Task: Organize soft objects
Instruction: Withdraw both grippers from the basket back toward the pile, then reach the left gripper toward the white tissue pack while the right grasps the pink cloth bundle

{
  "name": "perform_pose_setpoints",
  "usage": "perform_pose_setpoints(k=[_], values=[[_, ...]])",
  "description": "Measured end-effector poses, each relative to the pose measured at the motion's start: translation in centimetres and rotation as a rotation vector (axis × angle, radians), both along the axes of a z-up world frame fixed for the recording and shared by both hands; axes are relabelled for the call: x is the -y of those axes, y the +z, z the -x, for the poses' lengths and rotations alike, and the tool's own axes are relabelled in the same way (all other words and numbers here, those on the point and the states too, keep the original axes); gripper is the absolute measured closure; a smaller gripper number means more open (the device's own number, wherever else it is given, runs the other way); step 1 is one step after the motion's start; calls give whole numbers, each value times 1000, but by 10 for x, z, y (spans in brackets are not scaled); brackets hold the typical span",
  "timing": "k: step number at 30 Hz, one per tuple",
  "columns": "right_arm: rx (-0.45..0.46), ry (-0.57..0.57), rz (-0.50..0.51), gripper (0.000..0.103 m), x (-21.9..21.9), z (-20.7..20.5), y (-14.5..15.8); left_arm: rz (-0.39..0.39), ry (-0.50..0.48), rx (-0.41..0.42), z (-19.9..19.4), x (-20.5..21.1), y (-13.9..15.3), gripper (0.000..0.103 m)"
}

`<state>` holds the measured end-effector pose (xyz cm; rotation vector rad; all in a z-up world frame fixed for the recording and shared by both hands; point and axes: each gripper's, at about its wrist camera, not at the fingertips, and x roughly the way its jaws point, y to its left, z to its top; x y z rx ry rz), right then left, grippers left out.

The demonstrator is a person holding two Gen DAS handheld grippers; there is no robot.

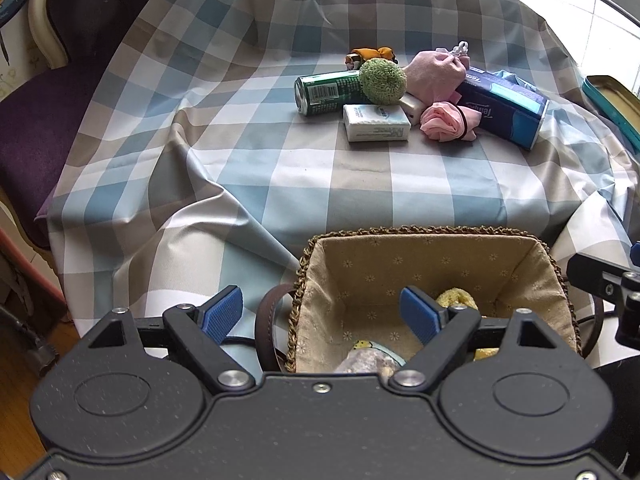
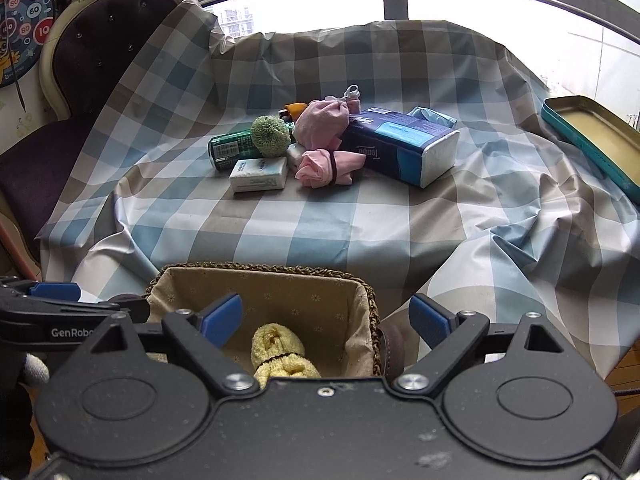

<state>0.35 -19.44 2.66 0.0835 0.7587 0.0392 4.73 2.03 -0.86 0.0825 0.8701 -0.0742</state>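
A lined wicker basket (image 1: 424, 238) (image 2: 360, 280) stands at the near table edge. It holds a yellow plush roll (image 2: 276, 354) (image 1: 456, 298) and a small patterned soft item (image 1: 370, 354). A pile lies mid-table: a green knitted ball (image 1: 383, 80) (image 2: 271, 135), a pink pouch (image 1: 434, 72) (image 2: 324, 126), a pink rolled cloth (image 1: 448, 120) (image 2: 328, 166) and an orange soft item (image 1: 374, 54). My left gripper (image 1: 322, 312) is open and empty over the basket's left rim. My right gripper (image 2: 326, 318) is open and empty over the basket's right rim.
In the pile are also a green can (image 1: 326, 92), a small white box (image 1: 376, 122) and a blue tissue pack (image 1: 506, 106). A teal tin (image 2: 592, 140) lies at the right. A dark purple chair (image 2: 100, 40) stands at the left. The checked cloth (image 1: 280, 184) is wrinkled.
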Motion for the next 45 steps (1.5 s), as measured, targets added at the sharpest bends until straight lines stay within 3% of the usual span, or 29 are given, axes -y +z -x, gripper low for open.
perform_pose_setpoints(k=[17, 45], values=[[-19, -57, 9, 10, 13, -73, -3, -52, -16, -15, -60, 7, -4, 19], [-59, -58, -45, 9, 10, -239, -52, -96, -34, -106, -187, 28, -47, 19]])
